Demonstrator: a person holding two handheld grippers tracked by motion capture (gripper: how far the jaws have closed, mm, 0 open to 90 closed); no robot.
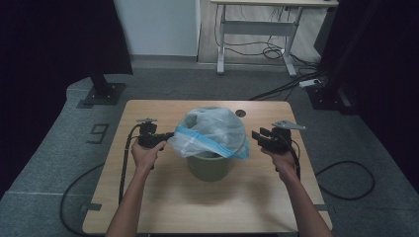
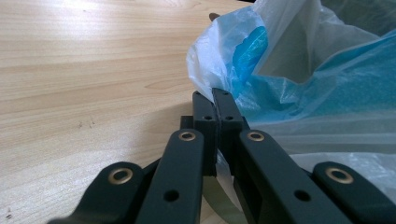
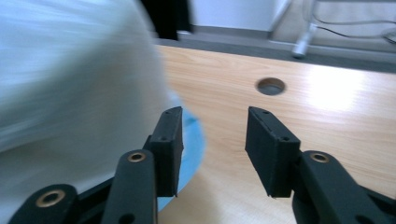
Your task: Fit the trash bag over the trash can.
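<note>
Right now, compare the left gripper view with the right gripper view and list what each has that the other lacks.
Left gripper view alone: the left tongs shut on a fold of the plastic bag, with the bag's creases and blue band sharp.

Right gripper view alone: the right tongs open with nothing between them, a round hole in the table, and grey floor with a desk leg beyond.

Both: the light wooden table and the whitish bag with its blue edge.

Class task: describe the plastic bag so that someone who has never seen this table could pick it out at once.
Find the wooden table; at its middle stands a green bin. The plastic bag drapes over the bin's top: thin, whitish, see-through, with a blue band along its edge.
</note>
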